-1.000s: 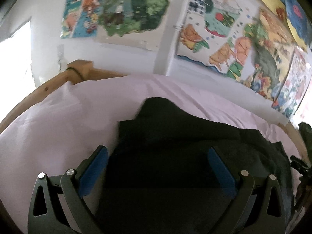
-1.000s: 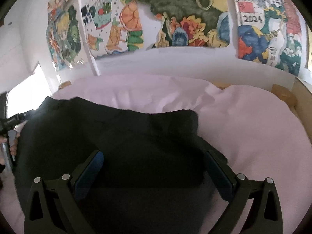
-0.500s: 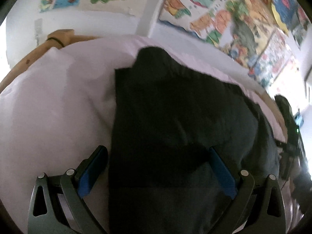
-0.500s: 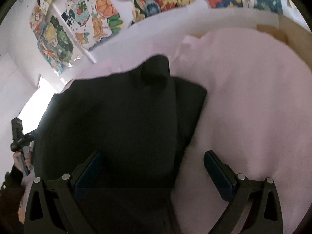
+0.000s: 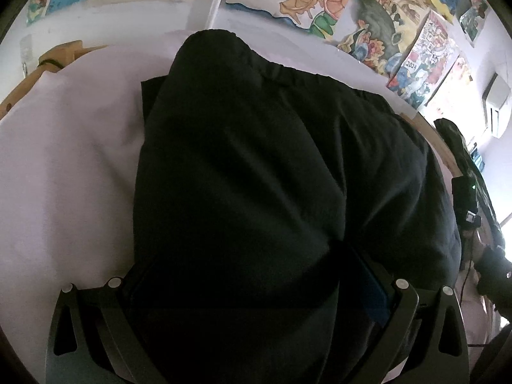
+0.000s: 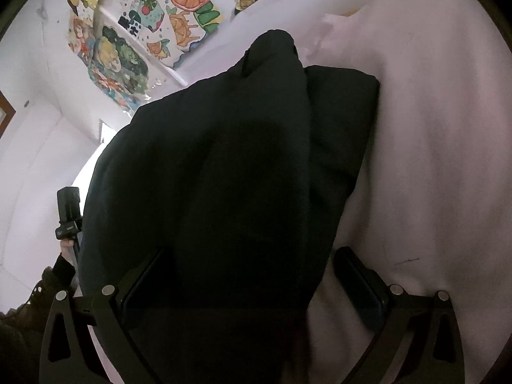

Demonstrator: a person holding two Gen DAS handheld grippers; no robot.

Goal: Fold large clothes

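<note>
Both wrist views look steeply down, very close over the dark garment [image 5: 249,176] [image 6: 224,166] on the bed [image 5: 64,160] [image 6: 432,128]; both share it and the postered wall [image 5: 368,16] [image 6: 153,25].

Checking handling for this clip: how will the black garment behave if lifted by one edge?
Probably floppy: the black garment sags in soft folds over the pink sheet. Likely fairly heavy, since it looks thick and layered. Its folded layers may slide apart.

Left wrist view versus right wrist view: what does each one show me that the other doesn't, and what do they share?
Only the left wrist view shows the wooden bed frame corner, the wall air conditioner and the right gripper's handle at the frame edge. Only the right wrist view shows the left hand on its gripper handle, and a wide bare stretch of pink sheet beside the garment. Both show the black garment draped between wide-apart fingers, the sheet, and the wall posters.
</note>
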